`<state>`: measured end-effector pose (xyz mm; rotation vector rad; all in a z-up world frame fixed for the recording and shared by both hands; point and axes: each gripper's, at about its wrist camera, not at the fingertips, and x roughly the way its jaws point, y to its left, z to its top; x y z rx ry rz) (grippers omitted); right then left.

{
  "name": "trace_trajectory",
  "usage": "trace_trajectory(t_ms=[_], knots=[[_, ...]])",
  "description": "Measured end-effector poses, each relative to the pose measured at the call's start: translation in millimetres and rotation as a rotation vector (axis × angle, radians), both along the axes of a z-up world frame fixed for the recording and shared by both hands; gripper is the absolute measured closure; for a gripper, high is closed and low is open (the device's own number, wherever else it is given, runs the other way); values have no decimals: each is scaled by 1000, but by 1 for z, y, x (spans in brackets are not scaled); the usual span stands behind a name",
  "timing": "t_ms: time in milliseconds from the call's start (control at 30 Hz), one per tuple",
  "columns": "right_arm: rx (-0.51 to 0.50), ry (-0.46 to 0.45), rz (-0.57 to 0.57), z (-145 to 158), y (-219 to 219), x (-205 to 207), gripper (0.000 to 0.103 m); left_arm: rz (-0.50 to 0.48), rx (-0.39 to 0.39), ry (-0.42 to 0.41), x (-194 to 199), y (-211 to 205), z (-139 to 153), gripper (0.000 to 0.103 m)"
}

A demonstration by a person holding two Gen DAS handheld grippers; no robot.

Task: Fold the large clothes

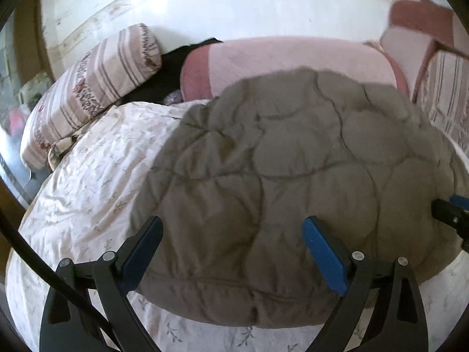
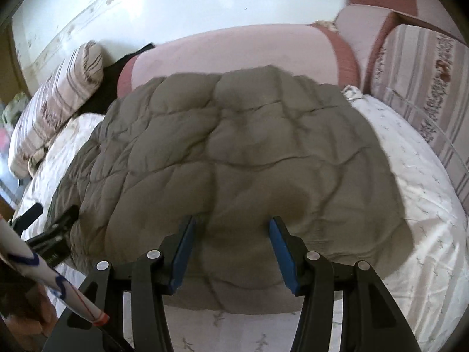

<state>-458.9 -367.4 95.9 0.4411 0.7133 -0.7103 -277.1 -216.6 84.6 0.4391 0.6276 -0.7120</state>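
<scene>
Quilted grey-brown jacket (image 1: 278,182) lies spread flat on a white bedspread with a faint floral print (image 1: 88,182), filling the middle of both wrist views. Behind it, toward 12 o'clock, a pink blanket roll (image 1: 293,58) runs across the bed, and a striped pillow (image 1: 88,88) sits at about 10 o'clock. Left gripper (image 1: 234,234) hovers over the jacket's near hem with its blue-padded jaws spread wide and nothing clamped between them. Right gripper (image 2: 231,234) stands over the near hem too, its jaws parted about halfway; the puffed fabric bulges between the pads, but whether they press on it cannot be told. A striped cushion (image 2: 425,88) leans at 2 o'clock in the right wrist view.
</scene>
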Motion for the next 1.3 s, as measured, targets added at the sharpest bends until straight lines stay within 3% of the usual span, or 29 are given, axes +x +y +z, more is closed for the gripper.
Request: trace_trajectory(t_ms=[200,367,533,700,800,967,1167,1300], knots=[[40,67,8,-21,-8,15,40,2,10,65,9,-4,-13,7],[63,-7,2,-6,-13,-1,40,1,-12,47,9,1,-6,7],[24,-77,-173,18,-41,-44,40,-3,-16,33,9,2,-3,7],[91,0,-317,-2,-75,-69,40,-3,-13,35,10,1,-4,7],[133,40,-316,-19,-84,-67,41,-5,-10,29,10,1,-4,7],[102,93,-299,-24,-80,-59,39,-11,0,3,8,1,-6,7],[100,24,-322,-6,-75,-70,40,-18,10,-31,6,-1,-5,7],[35,-18,-337,11,-72,-76,40,-21,13,-42,5,-2,-6,7]])
